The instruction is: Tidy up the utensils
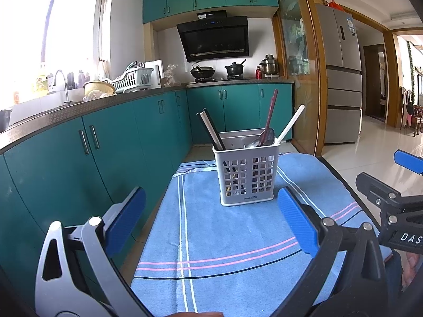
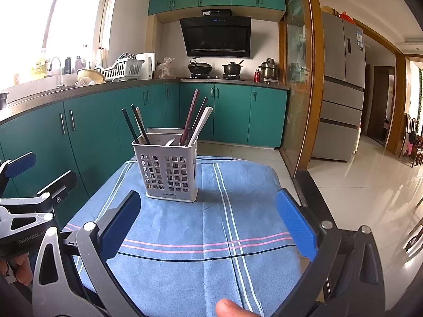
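Observation:
A white perforated utensil holder (image 1: 247, 175) (image 2: 169, 170) stands upright on a blue striped cloth (image 1: 224, 237) (image 2: 185, 237). Chopsticks (image 1: 211, 129) (image 2: 137, 125) in black, white and dark red lean out of it, and a metal spoon (image 1: 265, 137) (image 2: 186, 136) rests inside. My left gripper (image 1: 211, 219) is open, held back from the holder with nothing between its blue pads. My right gripper (image 2: 208, 219) is open too, just as empty, with the holder ahead and slightly left. Each gripper shows at the edge of the other's view.
Teal cabinets (image 1: 79, 158) and a dark countertop with a sink and dish rack (image 1: 129, 79) run along the left. A stove with pots (image 2: 211, 68) sits at the back. A fridge (image 2: 341, 87) and tiled floor lie to the right. A fingertip (image 2: 232, 309) shows at the bottom edge.

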Available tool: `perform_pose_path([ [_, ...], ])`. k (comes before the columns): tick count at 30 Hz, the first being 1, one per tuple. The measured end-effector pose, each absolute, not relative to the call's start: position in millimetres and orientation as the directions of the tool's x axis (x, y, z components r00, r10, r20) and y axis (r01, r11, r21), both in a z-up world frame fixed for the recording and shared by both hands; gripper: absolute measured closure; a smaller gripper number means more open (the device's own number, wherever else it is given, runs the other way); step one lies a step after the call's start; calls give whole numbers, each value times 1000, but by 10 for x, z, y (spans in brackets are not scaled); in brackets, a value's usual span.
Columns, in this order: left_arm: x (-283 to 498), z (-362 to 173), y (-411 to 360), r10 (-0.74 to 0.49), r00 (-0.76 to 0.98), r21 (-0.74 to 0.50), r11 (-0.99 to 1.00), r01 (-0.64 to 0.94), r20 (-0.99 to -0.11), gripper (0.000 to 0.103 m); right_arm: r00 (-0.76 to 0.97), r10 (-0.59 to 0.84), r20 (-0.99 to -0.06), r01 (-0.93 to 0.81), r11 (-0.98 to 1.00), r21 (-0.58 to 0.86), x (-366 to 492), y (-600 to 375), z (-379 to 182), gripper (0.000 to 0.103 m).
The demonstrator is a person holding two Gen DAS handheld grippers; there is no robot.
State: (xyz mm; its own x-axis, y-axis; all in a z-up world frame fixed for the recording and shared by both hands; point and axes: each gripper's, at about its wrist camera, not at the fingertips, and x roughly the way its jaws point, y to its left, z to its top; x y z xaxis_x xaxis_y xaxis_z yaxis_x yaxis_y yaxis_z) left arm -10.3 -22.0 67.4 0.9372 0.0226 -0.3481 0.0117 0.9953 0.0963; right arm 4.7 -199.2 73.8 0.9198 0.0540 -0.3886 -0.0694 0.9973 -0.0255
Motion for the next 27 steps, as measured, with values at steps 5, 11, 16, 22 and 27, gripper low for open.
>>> perform_pose_path([
  [5,-96,669,-228,17,936,90,996,15,-351,4,920,53,-389,-70,997,-29,50,-2003,733,3],
  [11,-106,643,-256,23,939,101,995,12,-344,4,917,55,-395,-73,997,-31,57,-2042,709,3],
  [16,-89,618,-262,23,934,101,995,14,-355,4,916,53,-398,-71,997,-30,61,-2067,690,3],
  [22,-49,589,-251,1,926,80,996,31,-378,4,913,51,-406,-69,997,-30,79,-2082,659,3],
  [27,25,501,-248,13,910,82,996,23,-414,4,891,21,-454,-38,999,-29,274,-2166,497,3],
])
